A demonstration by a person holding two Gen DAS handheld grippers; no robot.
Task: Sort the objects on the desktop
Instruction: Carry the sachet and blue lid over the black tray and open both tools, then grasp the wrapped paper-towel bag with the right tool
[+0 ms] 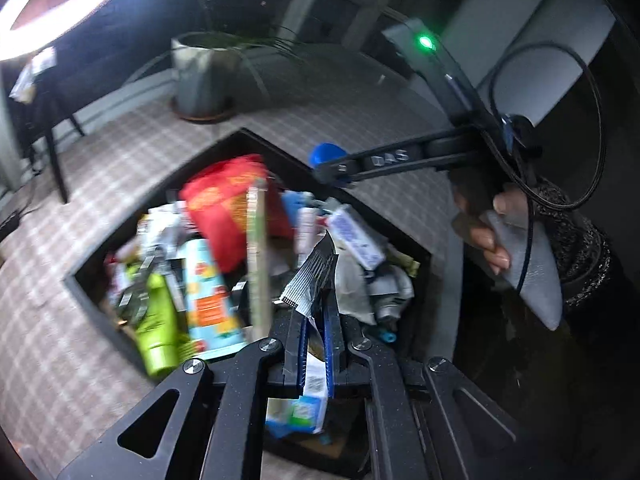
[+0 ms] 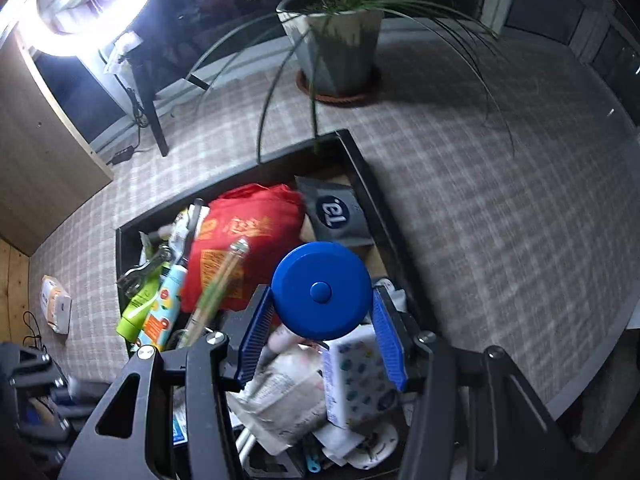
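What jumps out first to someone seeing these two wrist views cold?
The round blue case clamped in the right claw dominates the right wrist view, hanging over a black tray crammed with clutter. In that tray a red bag is the loudest colour. The left claw is shut on a black comb, and a bright ring light glares at upper left.

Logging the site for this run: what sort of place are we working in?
Likely a home room: a potted plant and a cluttered black tray sit on a checked tablecloth, lit by a ring light.
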